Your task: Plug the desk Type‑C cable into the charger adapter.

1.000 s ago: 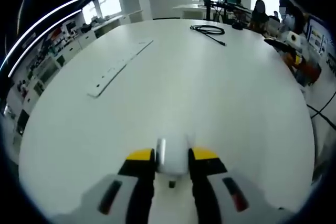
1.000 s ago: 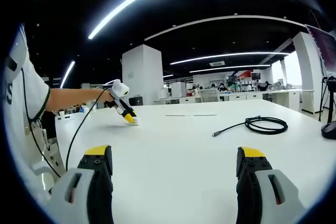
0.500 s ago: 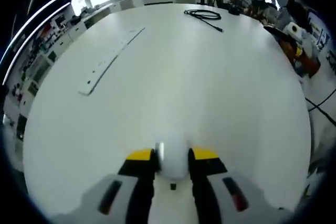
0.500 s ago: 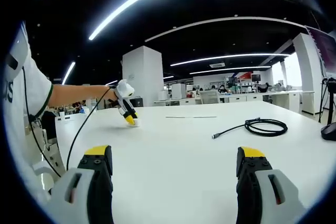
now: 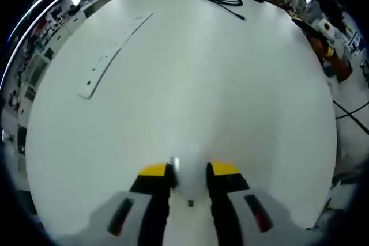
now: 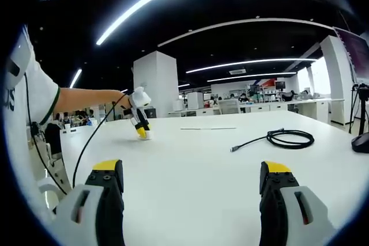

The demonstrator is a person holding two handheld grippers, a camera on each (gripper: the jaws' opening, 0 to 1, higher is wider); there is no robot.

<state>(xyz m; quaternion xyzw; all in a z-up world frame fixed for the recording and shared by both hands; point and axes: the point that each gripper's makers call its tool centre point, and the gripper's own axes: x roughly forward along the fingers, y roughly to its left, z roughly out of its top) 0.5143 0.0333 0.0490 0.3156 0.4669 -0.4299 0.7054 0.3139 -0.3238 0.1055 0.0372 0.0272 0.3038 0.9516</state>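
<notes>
- Two yellow-tipped grippers in play, and the left gripper (image 5: 190, 172) has its jaws clamped on the small white rounded charger adapter (image 5: 190, 178), pinched between the yellow pads.
- What has just changed: in the left gripper view the broad white round table (image 5: 190, 84) now sits flatter and lower than a second ago, so the camera has tilted over and risen. In the right gripper view the left gripper (image 6: 140, 126) stands steeper at the far left of the table than a second ago, yellow tips down at the surface.
- My read: the adapter is secured and starting to come up, so the pickup half of the job looks done.
- Right gripper (image 6: 191, 178) hangs low over the table with its jaws wide apart and nothing between them.
- One black coiled Type-C cable (image 6: 291, 138) lies well apart from both grippers, on the right side of the table, its loose plug end (image 6: 233, 149) pointing toward the middle. It is untouched, so fetching that plug looks like the next call for the right gripper.
- The count: one adapter, one cable, one long flat white strip (image 5: 112, 56) lying on the table away from the action, and seated people at the far edge.
</notes>
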